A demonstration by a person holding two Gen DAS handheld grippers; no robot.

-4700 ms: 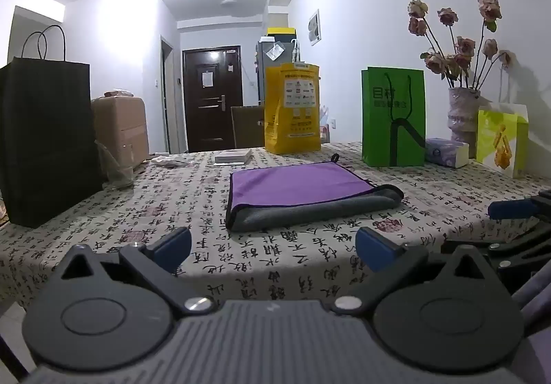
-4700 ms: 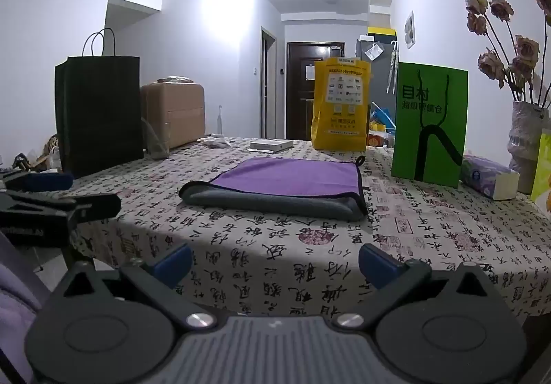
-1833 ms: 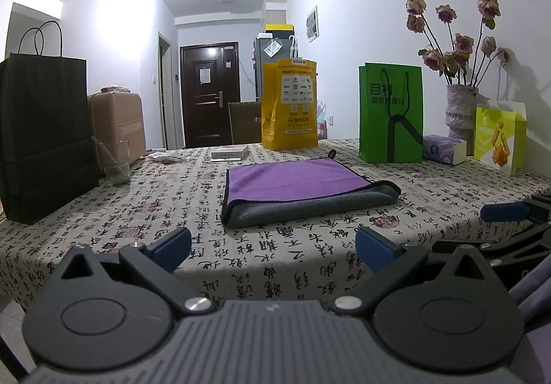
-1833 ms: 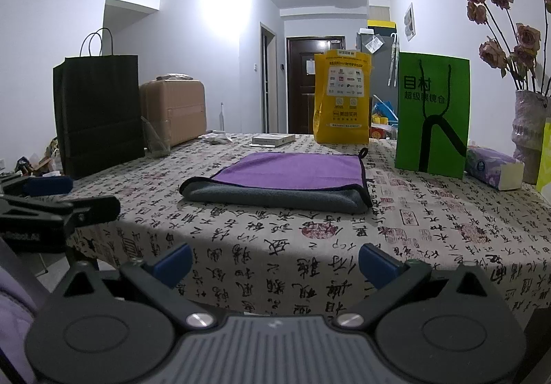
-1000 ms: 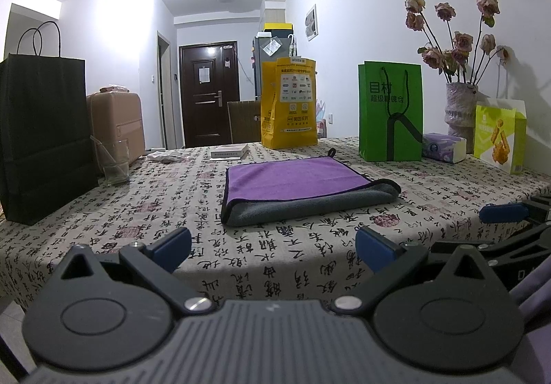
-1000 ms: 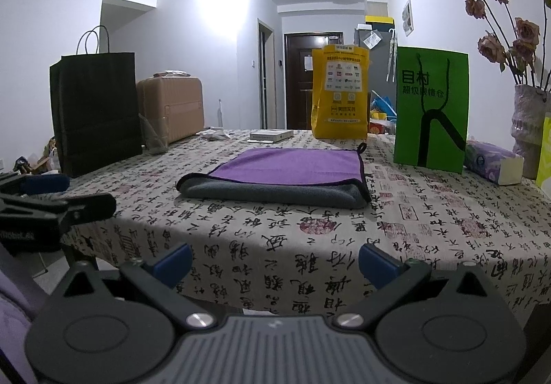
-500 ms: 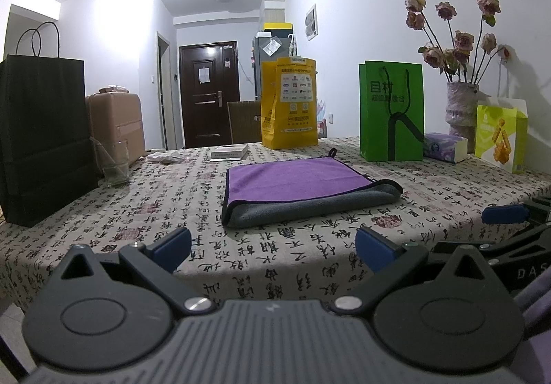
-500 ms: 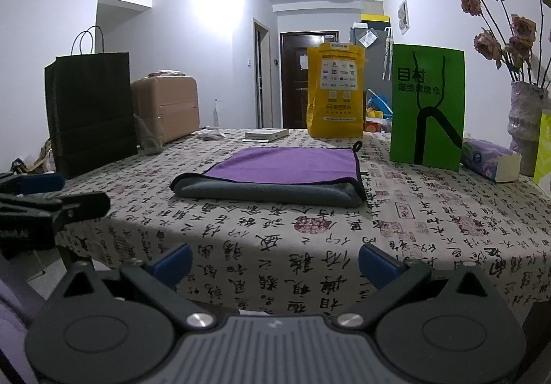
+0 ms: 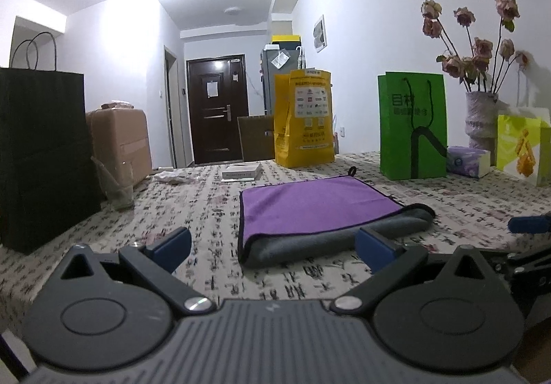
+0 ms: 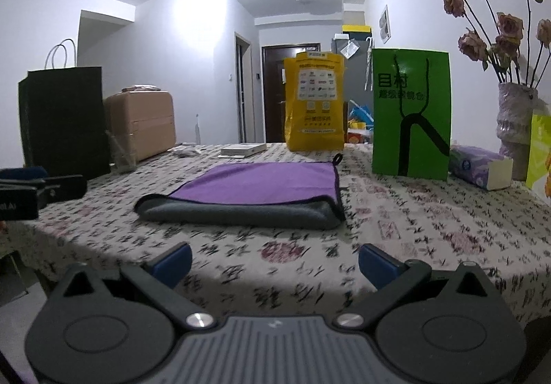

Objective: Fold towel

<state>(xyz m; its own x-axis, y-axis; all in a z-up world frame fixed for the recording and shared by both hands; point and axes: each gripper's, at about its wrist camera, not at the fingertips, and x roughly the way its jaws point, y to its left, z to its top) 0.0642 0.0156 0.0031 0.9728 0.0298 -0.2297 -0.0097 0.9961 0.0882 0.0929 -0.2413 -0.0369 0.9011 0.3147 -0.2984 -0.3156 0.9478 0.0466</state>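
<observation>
A purple towel with a grey underside (image 9: pixel 320 208) lies folded flat on the patterned tablecloth (image 9: pixel 193 212), its rolled grey edge toward me. It also shows in the right wrist view (image 10: pixel 255 193). My left gripper (image 9: pixel 272 246) is open and empty, just short of the towel's near edge. My right gripper (image 10: pixel 273 263) is open and empty, a little nearer than the towel over the table's front edge. Each gripper shows at the side of the other's view.
A black paper bag (image 9: pixel 41 157) and a clear cup (image 9: pixel 115 186) stand at the left. A yellow bag (image 9: pixel 304 119), a green bag (image 9: pixel 411 126), a tissue box (image 9: pixel 468 161), a flower vase (image 9: pixel 480 119) and a small white box (image 9: pixel 241 173) stand at the back and right.
Both grippers have moved forward and slightly up toward the towel. The towel has not moved.
</observation>
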